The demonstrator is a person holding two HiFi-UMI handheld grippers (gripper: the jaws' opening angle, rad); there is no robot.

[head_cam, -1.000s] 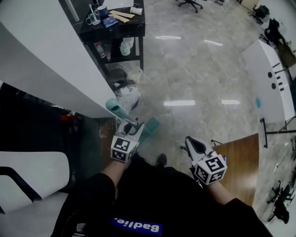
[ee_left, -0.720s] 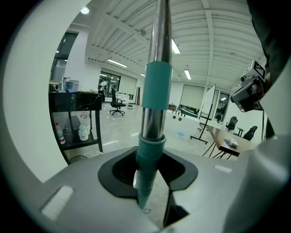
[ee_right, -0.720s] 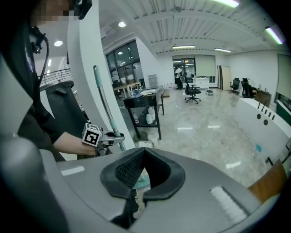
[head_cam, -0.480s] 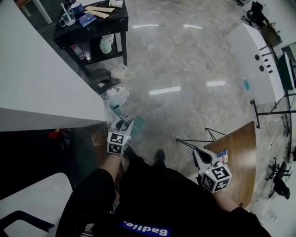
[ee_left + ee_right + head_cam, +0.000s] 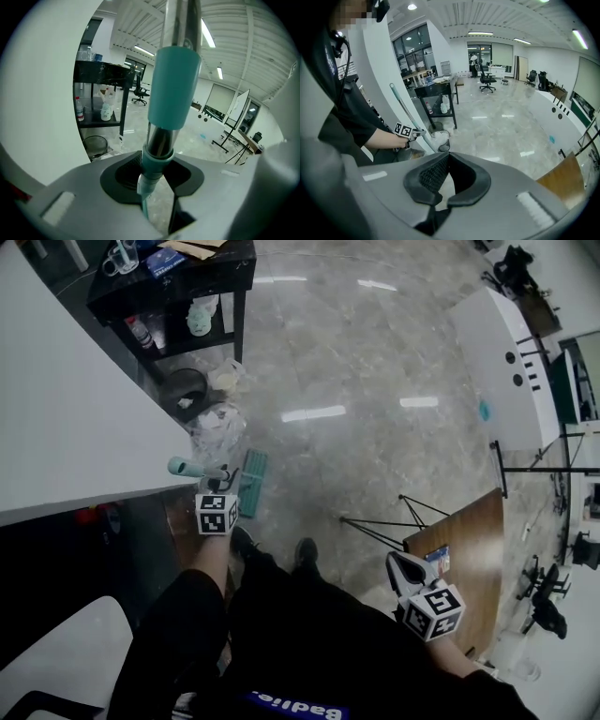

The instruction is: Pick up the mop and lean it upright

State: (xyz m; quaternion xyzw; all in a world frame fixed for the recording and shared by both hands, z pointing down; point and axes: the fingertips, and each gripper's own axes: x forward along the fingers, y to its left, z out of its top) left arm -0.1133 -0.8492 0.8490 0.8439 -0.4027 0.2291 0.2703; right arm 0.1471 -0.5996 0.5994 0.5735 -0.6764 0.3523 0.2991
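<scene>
The mop has a metal shaft with a teal grip and a flat teal head resting on the floor. My left gripper is shut on the shaft near its top, right beside the white wall. In the left gripper view the teal sleeve rises steeply out of the jaws, whose pads press on the shaft. The right gripper view shows the mop shaft slanting up along the wall with the left gripper on it. My right gripper hangs apart at the right, shut on nothing.
A black cart with bottles stands at the back, with a dark bin and a plastic bag below it. The white wall fills the left. A tripod stand and a wooden board lie at the right.
My left gripper has carried the mop's shaft leftward toward the white wall, and the grip end has swung left. The right gripper has drifted down and to the right.
</scene>
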